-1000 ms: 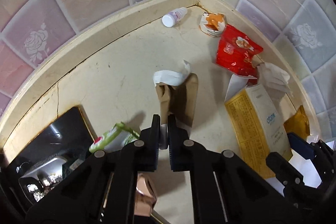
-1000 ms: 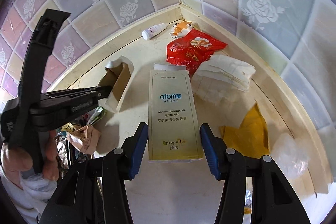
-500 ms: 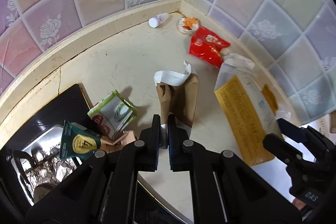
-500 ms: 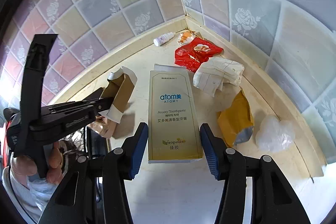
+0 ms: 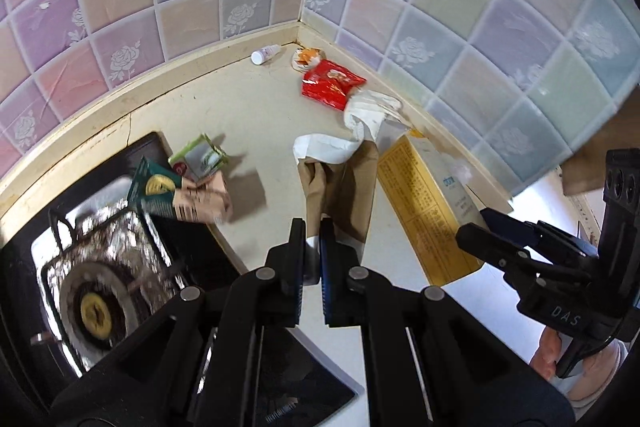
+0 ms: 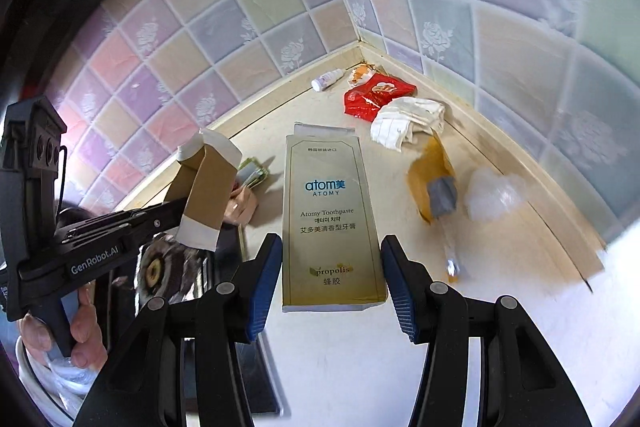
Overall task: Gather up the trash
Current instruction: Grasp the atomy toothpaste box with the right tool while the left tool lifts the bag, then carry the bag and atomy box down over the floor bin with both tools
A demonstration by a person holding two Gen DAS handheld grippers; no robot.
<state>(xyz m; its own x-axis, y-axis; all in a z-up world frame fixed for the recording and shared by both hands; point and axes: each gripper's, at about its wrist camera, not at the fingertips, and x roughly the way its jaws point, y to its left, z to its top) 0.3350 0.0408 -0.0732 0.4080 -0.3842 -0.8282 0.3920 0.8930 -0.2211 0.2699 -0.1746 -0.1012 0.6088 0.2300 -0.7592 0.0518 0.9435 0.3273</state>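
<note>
My left gripper [image 5: 313, 239] is pinched tight on the white-edged end of a brown paper sleeve [image 5: 342, 187], which stands up from the jaws toward the middle of the left wrist frame. In the right wrist view the same sleeve [image 6: 206, 195] hangs at centre left, clear of the counter [image 6: 360, 355]. My right gripper [image 6: 328, 279] clamps the lower end of a gold toothpaste box [image 6: 330, 215]; both blue pads press its long edges, and the box fills the centre of that frame, lifted off the counter. The left wrist view shows that box [image 5: 424, 203] at right of centre, with the right gripper [image 5: 480, 227] on it.

Loose trash lies in the tiled corner at upper centre: a small white bottle [image 6: 326, 79], a red snack wrapper [image 6: 374, 95] and crumpled white paper [image 6: 408, 121] just below it. A yellow packet [image 6: 434, 183] and clear plastic [image 6: 496, 193] lie at centre right. At lower left of the left wrist frame I see a foil-lined stove burner [image 5: 96, 291] with small cartons [image 5: 188, 187] beside it.
</note>
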